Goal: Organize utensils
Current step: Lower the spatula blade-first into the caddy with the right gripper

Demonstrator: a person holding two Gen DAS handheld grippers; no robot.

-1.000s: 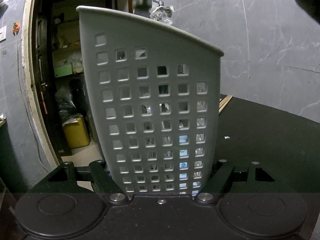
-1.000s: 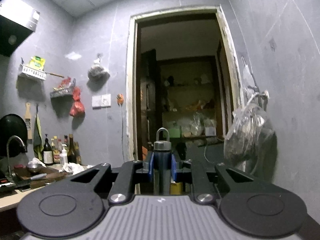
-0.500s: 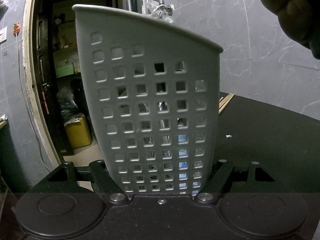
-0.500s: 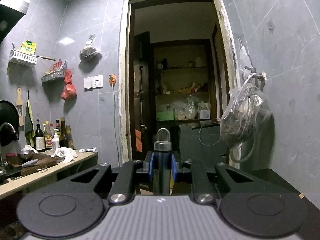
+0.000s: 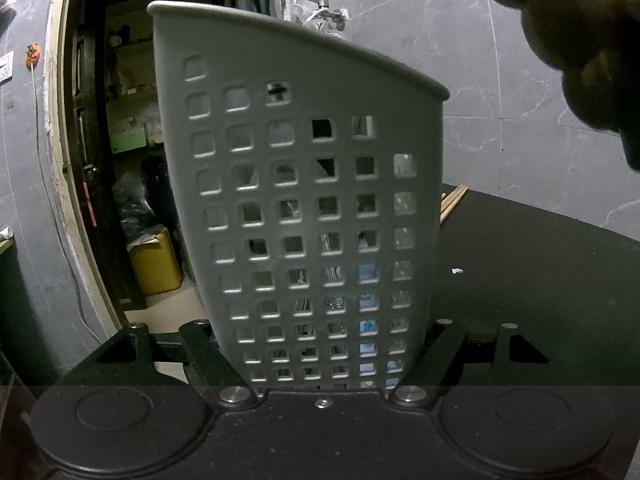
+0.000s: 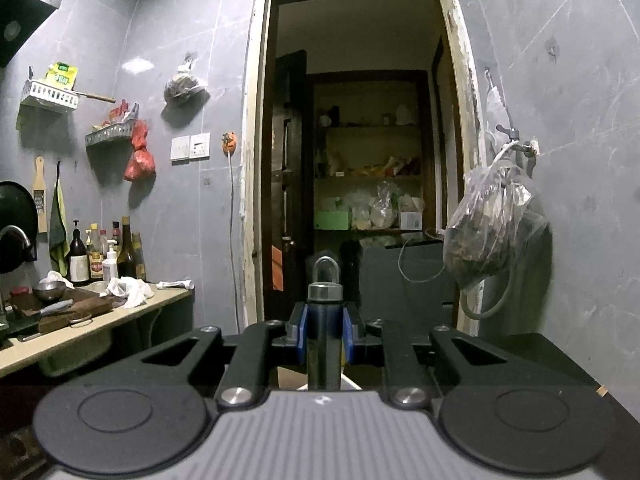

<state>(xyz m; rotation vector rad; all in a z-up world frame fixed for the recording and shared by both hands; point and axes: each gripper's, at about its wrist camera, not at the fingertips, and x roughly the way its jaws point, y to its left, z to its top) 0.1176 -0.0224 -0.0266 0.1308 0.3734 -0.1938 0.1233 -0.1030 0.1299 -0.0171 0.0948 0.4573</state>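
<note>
The left gripper clamps the grey perforated utensil holder upright at the black table's edge, already holding cutlery, while the right gripper pinches a dark-handled utensil not yet dropped in.

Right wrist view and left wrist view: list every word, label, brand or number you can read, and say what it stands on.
No text can be read in either view.
Yellow-green packet in the wall basket: print too blurred to read.
Bottles on the counter: labels too small to read.
Grey perforated holder: no lettering visible.
</note>
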